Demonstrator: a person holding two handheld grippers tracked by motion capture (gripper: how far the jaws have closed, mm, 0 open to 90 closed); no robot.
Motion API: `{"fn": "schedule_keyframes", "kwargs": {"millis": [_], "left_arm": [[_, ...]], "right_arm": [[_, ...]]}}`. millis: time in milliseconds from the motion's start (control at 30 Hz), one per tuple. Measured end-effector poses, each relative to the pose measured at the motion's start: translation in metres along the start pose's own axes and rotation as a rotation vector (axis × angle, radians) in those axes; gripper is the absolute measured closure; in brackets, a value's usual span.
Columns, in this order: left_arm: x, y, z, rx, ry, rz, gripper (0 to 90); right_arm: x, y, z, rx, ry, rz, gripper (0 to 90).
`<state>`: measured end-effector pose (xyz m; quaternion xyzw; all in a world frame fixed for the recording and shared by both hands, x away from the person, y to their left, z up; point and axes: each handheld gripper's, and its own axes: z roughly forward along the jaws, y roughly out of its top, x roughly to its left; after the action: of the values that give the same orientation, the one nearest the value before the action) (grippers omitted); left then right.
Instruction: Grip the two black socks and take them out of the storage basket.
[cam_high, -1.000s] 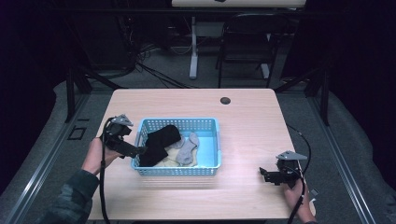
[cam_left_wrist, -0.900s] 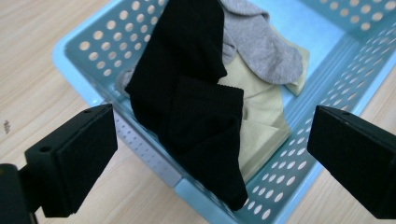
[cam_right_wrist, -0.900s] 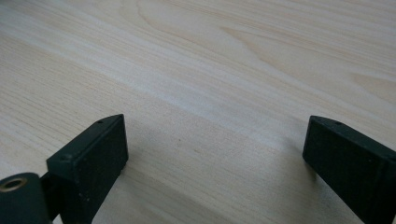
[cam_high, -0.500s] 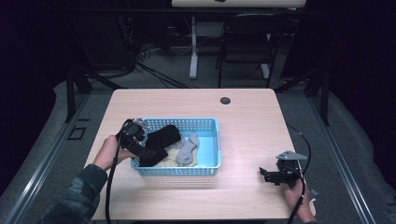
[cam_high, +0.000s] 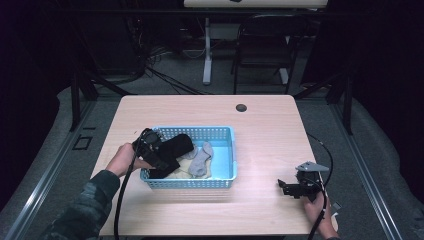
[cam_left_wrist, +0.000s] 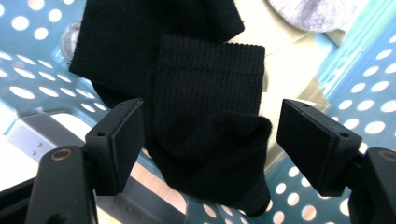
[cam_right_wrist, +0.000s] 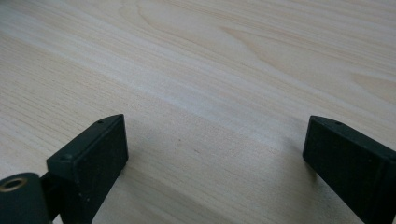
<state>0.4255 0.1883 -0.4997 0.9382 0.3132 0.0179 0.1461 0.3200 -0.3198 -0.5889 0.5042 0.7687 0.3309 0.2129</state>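
L gripper (cam_left_wrist: 205, 140) sits at the left end of the blue perforated plastic basket (cam_high: 227, 150), jaws just closing, pads not yet touching the black ribbed sock (cam_left_wrist: 205, 116) between them. R gripper (cam_right_wrist: 215, 154) gapes wide over bare light-wood table (cam_high: 260, 120), well apart w/ free room around.
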Motion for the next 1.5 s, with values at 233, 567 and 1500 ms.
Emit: {"fn": "schedule_keyframes", "kwargs": {"millis": [233,567,1500], "left_arm": [[-0.001,0.002,0.004,0.043,0.001,-0.001,39.1],[-0.003,-0.005,0.003,0.073,-0.002,0.010,72.8],[-0.004,0.013,-0.063,-0.081,0.004,0.051,84.9]], "right_arm": [[0.000,0.000,0.000,0.000,0.000,0.000,6.1],[0.000,0.000,0.000,0.000,0.000,0.000,6.1],[0.000,0.000,0.000,0.000,0.000,0.000,6.1]]}}
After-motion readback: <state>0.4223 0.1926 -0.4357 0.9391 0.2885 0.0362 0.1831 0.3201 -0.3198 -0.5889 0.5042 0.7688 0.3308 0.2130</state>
